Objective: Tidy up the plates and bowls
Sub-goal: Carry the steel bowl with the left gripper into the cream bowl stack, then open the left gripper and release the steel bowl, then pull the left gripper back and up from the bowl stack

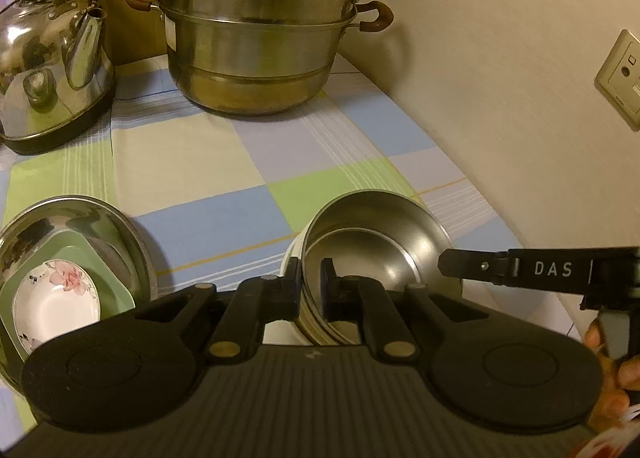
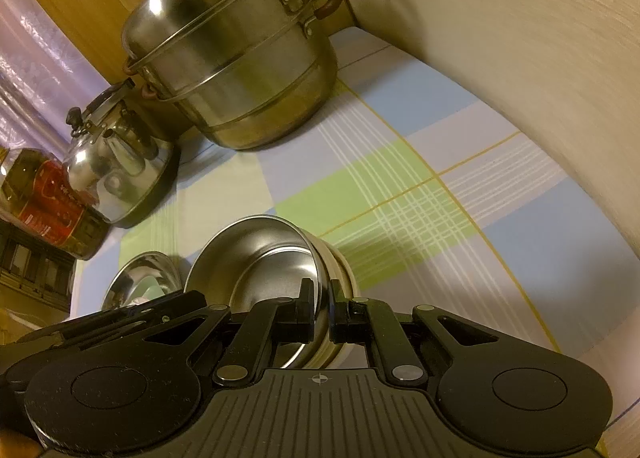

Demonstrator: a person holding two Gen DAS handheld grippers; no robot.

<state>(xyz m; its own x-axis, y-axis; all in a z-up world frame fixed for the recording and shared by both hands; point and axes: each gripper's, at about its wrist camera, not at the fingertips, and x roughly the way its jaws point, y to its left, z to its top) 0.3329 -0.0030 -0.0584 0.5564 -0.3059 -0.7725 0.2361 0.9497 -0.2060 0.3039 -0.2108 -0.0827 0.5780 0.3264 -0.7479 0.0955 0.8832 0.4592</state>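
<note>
We hold the tilted steel bowl [image 1: 376,246] with both tongs closed on its rim, left tongs [image 1: 310,290] nearside, right tongs [image 2: 322,318] opposite, stacked bowls [image 1: 72,270] leftward.

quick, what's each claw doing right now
left claw: shut on the rim of the steel bowl.
right claw: shut on the same steel bowl's rim, on the opposite side.

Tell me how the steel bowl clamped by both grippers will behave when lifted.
The steel bowl looks thin-walled, so probably light and stiff. Its polished rim may slip between the left gripper and right gripper. Already tilted, it could swing on such narrow rim grips.
</note>
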